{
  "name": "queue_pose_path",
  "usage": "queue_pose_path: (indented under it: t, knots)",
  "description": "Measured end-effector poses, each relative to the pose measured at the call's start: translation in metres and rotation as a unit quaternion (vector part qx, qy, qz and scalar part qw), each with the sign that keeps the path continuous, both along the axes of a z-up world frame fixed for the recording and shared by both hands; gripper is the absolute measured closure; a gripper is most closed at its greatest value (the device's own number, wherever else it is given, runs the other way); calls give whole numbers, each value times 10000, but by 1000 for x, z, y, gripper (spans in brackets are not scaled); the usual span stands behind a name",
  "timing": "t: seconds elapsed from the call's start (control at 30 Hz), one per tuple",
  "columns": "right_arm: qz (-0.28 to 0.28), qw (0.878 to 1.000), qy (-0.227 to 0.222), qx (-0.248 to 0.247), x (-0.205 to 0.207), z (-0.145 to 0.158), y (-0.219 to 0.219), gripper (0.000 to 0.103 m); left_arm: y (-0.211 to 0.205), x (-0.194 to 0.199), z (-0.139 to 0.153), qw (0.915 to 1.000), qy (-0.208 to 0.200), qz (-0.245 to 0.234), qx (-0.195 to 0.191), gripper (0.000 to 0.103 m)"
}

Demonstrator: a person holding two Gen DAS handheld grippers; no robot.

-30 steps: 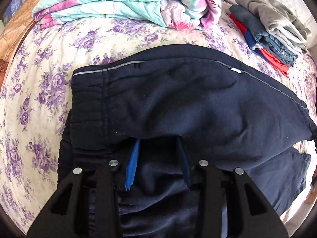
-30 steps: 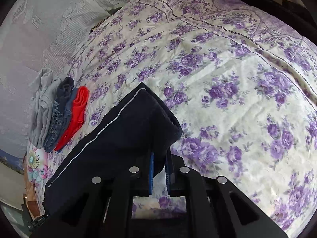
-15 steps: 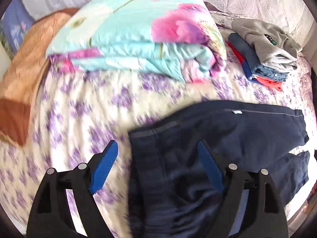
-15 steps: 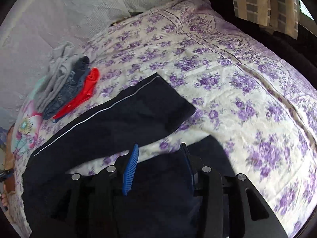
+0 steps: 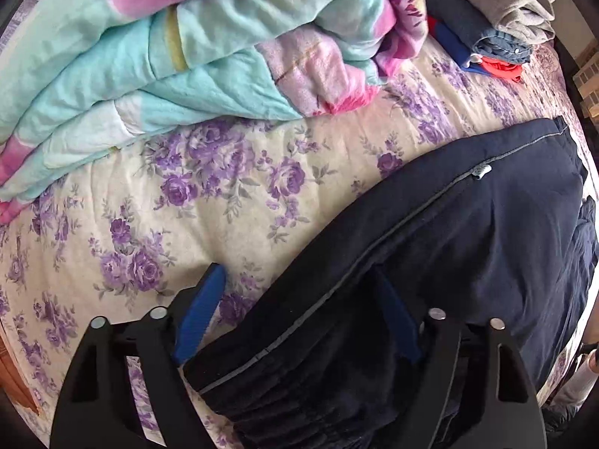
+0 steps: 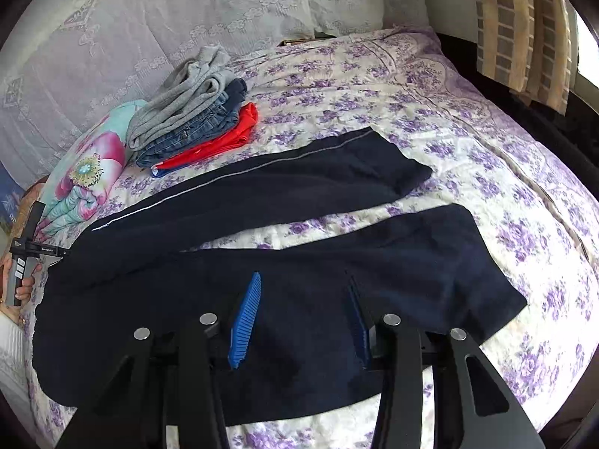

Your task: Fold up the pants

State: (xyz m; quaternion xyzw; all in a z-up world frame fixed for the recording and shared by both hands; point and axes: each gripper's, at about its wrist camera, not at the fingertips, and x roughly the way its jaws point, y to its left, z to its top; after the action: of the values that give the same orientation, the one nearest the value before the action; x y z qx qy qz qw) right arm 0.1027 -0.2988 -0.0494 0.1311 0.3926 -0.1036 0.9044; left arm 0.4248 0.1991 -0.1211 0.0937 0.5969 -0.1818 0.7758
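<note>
Dark navy pants [image 6: 299,232] with a grey side stripe lie spread on the flowered bed, the two legs apart and running to the right. In the left wrist view the pants' waistband end [image 5: 430,262] fills the lower right. My left gripper [image 5: 295,284] is open, its blue pads straddling the striped side edge near the waist, nothing held. My right gripper [image 6: 303,280] is open and empty, over the nearer leg.
A folded turquoise and pink quilt [image 5: 168,48] lies beyond the pants. A stack of folded clothes [image 6: 191,112], grey, denim and red, sits near the pillows [image 6: 149,18]. The purple-flowered bedspread [image 6: 468,131] stretches to the right. The bed edge is on the right.
Both grippers let go of the pants and opened. The right one drew back, leaving the legs flat. The left one swung to the waistband's striped edge, closer to the quilt.
</note>
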Motion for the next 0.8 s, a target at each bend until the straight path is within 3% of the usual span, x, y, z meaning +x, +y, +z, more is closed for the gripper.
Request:
queue_pose_path:
  t: [0.03,0.07,0.13,0.17,0.2,0.23,0.3,0.43,0.5,0.57,0.7,0.8]
  knots:
    - [197,9998,22,24,12,3,7,58,0,-13,5,9998,-132,-144,-93,62]
    - [491,9987,33,92,27,8,17,58,-6,-24,8,9992,-301,-244,-60,77]
    - [1302,9913,25,177,64,16,44,56,-16,-44,14,9967,-694,-412,87,84]
    - [1786,9838,-6,150,84,19,59,52,-20,-53,17,9948,-862,-520,162,84]
    - [2337,9722,-23,114,105,21,76,38,-22,-60,20,9932,-970,-607,199,85]
    - [2864,9581,9,78,124,19,91,34,-21,-63,23,9928,-1014,-629,129,85]
    - [3542,9351,58,-86,162,12,120,34,-12,-66,36,9920,-1099,-610,-142,85]
    - [4305,9008,198,-529,229,1,163,36,5,-64,59,9907,-1198,-415,-494,84]
    - [4485,8893,440,-782,261,-7,180,38,5,-64,59,9905,-1237,-410,-443,84]
    - [4765,8735,742,-668,286,-18,193,47,2,-60,52,9914,-1204,-369,-345,84]
    - [5344,8306,1250,-948,311,-40,223,52,-7,-54,40,9915,-1205,-290,-386,84]
    - [5577,8083,1584,-1028,324,-54,239,52,-4,-52,39,9909,-1181,-229,-598,84]
